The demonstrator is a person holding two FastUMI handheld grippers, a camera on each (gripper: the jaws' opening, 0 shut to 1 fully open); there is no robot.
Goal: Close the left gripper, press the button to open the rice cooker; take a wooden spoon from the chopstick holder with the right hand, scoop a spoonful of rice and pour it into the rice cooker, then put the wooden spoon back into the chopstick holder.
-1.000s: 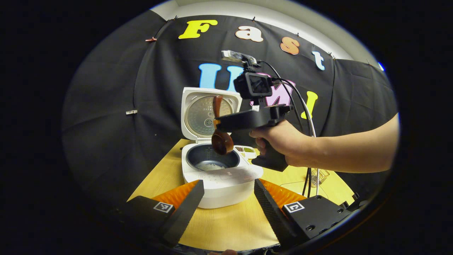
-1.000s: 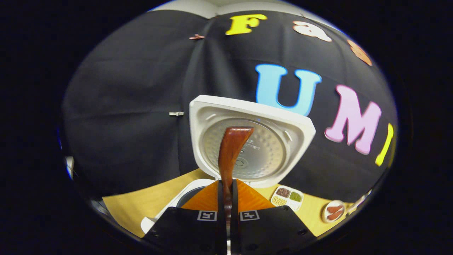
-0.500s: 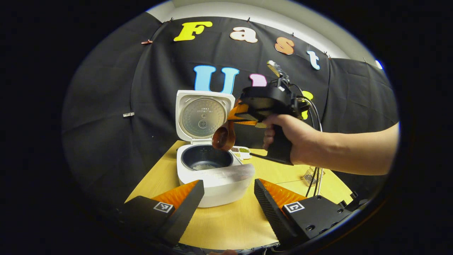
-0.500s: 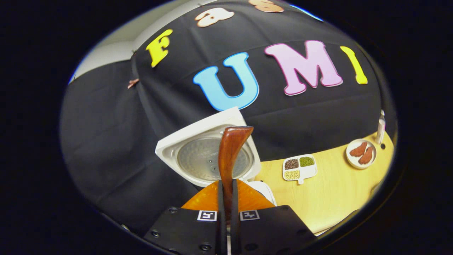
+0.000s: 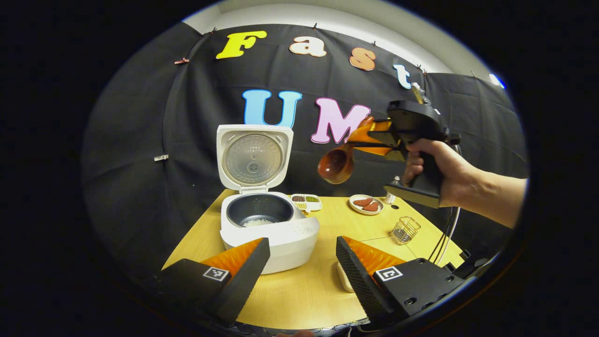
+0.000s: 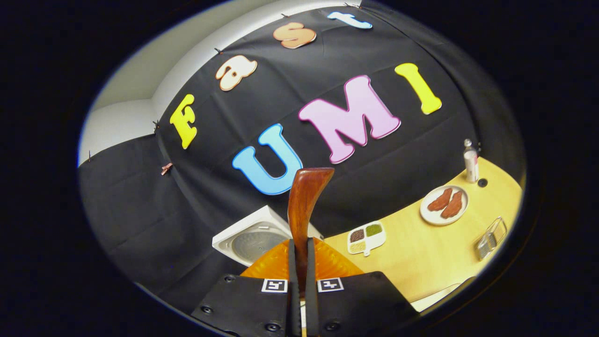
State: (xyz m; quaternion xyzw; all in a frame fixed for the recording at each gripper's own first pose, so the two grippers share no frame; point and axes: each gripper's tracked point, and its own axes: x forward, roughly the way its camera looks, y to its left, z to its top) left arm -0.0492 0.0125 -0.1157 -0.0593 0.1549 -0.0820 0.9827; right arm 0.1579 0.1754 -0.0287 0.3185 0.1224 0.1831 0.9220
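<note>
In the left gripper view, the left tongs (image 5: 303, 262) stand wide apart and hold nothing, low over the near edge of the tabletop (image 5: 323, 290). Just beyond their tips sits the rice cooker (image 5: 269, 229), its lid (image 5: 253, 157) upright and a little rice in the dark pot. Up on the right, a hand (image 5: 444, 171) carries the right tongs (image 5: 369, 140), which clamp the wooden spoon (image 5: 336, 164) by its handle, bowl hanging in the air, well right of the cooker. Behind lie a divided dish (image 5: 306, 202) and a plate (image 5: 366, 204); the wire chopstick holder (image 5: 405, 230) stands farther right.

In the right gripper view, the right tongs (image 6: 299, 262) are narrow, pressed on the spoon's handle (image 6: 304, 206), which rises upright and hides part of the wall. The cooker lid (image 6: 255, 238) shows lower left; divided dish (image 6: 366, 237), plate (image 6: 444, 204), a bottle (image 6: 470, 161) and the wire holder (image 6: 489, 238) sit rightward on the tabletop (image 6: 421, 262).
</note>
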